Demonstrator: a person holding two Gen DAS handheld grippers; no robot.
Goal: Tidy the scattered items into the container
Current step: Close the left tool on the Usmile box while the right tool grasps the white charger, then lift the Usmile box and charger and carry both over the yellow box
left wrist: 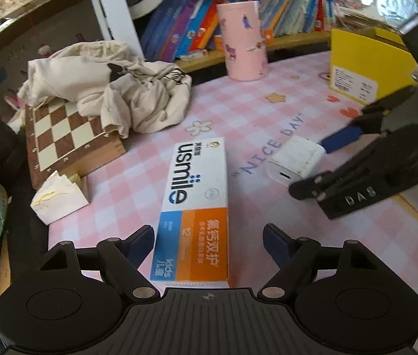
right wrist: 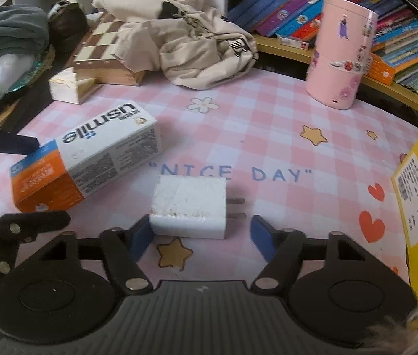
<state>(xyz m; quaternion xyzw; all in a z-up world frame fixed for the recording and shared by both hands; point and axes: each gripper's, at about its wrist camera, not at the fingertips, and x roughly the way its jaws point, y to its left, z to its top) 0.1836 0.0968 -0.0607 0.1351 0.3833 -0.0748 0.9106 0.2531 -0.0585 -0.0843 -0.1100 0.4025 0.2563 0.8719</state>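
A white, blue and orange usmile toothpaste box (left wrist: 194, 207) lies flat on the pink checked mat, its near end between the open fingers of my left gripper (left wrist: 209, 241). It also shows in the right wrist view (right wrist: 90, 156). A white plug charger (right wrist: 189, 210) lies on the mat with its prongs pointing right; my right gripper (right wrist: 201, 235) is open around its near side, the left pad beside it. From the left wrist view the charger (left wrist: 294, 159) sits between the right gripper's fingers (left wrist: 339, 139). A yellow box (left wrist: 363, 62) stands at the right.
A pink cylinder with stickers (right wrist: 342, 53) stands at the back. A crumpled cream cloth (left wrist: 114, 91) lies over a chessboard box (left wrist: 70, 142), with a small torn carton (left wrist: 58, 198) beside it. Books (left wrist: 238, 6) fill a shelf behind. Clutter lies off the left edge.
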